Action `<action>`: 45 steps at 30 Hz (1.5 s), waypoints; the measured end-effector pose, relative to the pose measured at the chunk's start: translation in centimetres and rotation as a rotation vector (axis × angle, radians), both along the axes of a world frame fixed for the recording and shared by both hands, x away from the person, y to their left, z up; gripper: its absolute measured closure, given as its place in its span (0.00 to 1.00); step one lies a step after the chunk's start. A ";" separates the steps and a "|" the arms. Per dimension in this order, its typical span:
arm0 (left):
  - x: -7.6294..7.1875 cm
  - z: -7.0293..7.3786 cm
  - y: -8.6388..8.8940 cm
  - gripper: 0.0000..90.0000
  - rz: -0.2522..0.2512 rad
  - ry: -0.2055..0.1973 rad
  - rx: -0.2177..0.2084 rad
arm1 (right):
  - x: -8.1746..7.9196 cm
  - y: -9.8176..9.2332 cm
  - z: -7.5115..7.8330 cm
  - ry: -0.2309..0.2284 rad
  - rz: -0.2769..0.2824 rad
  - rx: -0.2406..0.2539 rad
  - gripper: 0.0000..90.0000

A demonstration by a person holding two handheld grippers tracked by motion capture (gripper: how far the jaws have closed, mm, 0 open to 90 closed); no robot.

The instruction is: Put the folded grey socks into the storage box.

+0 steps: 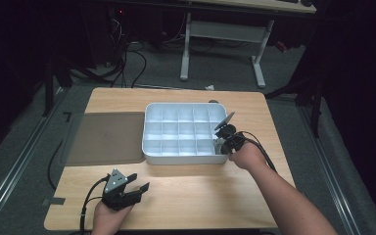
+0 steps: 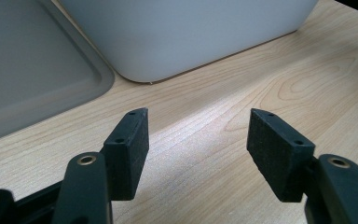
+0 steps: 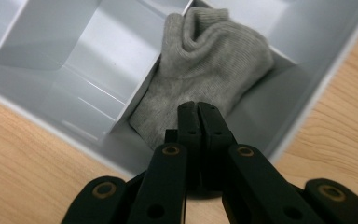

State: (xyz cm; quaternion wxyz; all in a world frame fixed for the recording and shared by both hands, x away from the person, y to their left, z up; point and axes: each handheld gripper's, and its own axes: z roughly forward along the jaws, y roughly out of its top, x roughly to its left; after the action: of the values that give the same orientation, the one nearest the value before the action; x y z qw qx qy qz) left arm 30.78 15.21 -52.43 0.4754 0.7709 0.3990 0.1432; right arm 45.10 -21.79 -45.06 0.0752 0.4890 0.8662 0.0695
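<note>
Just ahead of the right gripper (image 3: 198, 109), its jaws pressed together with nothing between, lay a grey sock (image 3: 205, 79) in the divided tray (image 3: 88, 70); the left gripper (image 2: 198, 140) stood wide apart, empty.

The high view is dim around its edges: the floor and far furniture sink into near black, while the worktop (image 1: 176, 196) sits in a pool of light from above, brightest on the white divided tray (image 1: 185, 155), whose pale walls look slightly washed out. Soft shadows fall beside the forearms. That picture is a little soft and grainy. In the left gripper view a bright band of light crosses the wood grain between the dark pads, and the tray wall far behind is evenly lit. In the right gripper view glare streaks the tray's dividers; the grey sock (image 3: 205, 74) is sharp, the near black links slightly blurred.
</note>
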 end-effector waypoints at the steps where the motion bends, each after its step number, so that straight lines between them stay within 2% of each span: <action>1: 0.0 0.0 0.0 0.44 0.002 -0.001 -0.002 | 0.0 0.1 -0.3 0.006 -0.009 -0.001 0.99; 2: 0.0 0.0 0.0 0.44 0.001 0.002 0.001 | 0.1 0.2 -0.6 0.004 0.004 -0.002 0.99; 3: 0.0 0.0 0.0 0.44 0.001 0.002 0.001 | 0.1 0.3 -0.7 0.012 -0.015 0.001 0.99; 4: 0.0 0.0 0.0 0.44 0.001 0.003 0.001 | 0.2 0.2 -0.8 0.009 0.001 0.001 0.99; 5: 0.1 0.0 0.0 0.44 0.002 0.002 -0.001 | 0.2 0.2 -0.8 0.012 -0.010 0.004 0.98; 8: 0.0 -0.1 0.0 0.44 0.001 0.004 0.001 | 0.2 0.0 -0.2 0.012 0.000 0.021 0.96; 11: 0.0 -0.1 -0.1 0.44 -0.004 0.005 0.003 | 0.2 0.0 1.0 -0.011 -0.011 0.036 0.96; 13: 0.0 -0.1 -0.1 0.44 -0.004 0.004 0.004 | 0.5 -0.1 1.8 -0.043 -0.025 0.035 0.96; 16: 0.0 -0.1 -0.1 0.44 -0.005 0.005 0.004 | 1.1 -0.1 1.9 -0.070 -0.038 0.038 0.96; 21: 0.1 -0.2 0.1 0.44 0.003 0.005 -0.004 | 2.1 0.3 0.7 -0.063 -0.055 0.011 0.97; 23: 0.1 -0.2 0.2 0.44 0.003 0.010 -0.002 | 2.5 0.4 0.2 -0.042 -0.064 0.011 0.98; 26: 0.1 -0.1 0.2 0.44 0.002 0.010 -0.005 | 3.0 0.5 -0.5 -0.021 -0.051 0.002 1.00; 31: 0.1 -0.2 0.2 0.44 0.001 0.013 -0.005 | 3.4 1.2 -1.5 0.010 -0.039 -0.043 1.00; 34: 0.1 -0.2 0.2 0.44 -0.001 0.014 -0.005 | 3.6 1.4 -1.9 0.017 -0.030 -0.053 1.00; 39: 0.1 -0.2 0.1 0.44 -0.003 0.018 -0.005 | 3.6 1.3 -1.9 0.025 -0.046 -0.043 1.00; 40: 0.1 -0.2 0.1 0.44 -0.004 0.019 -0.005 | 3.5 1.4 -1.7 0.027 -0.067 -0.038 1.00; 41: 0.1 -0.2 0.1 0.44 -0.003 0.019 -0.005 | 3.6 1.2 -1.5 0.018 -0.046 -0.036 0.99; 44: 0.1 -0.2 0.1 0.44 -0.002 0.018 -0.004 | 3.4 1.0 -0.8 0.014 -0.063 -0.022 0.95; 45: 0.1 -0.2 0.1 0.44 -0.003 0.018 -0.004 | 3.4 0.8 -0.6 0.006 -0.054 -0.018 0.93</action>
State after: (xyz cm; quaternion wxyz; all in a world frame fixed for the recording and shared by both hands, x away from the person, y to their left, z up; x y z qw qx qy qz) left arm 30.86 15.28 -52.66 0.4734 0.7719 0.4023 0.1347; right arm 48.47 -20.99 -45.62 0.0789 0.5117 0.8535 0.0582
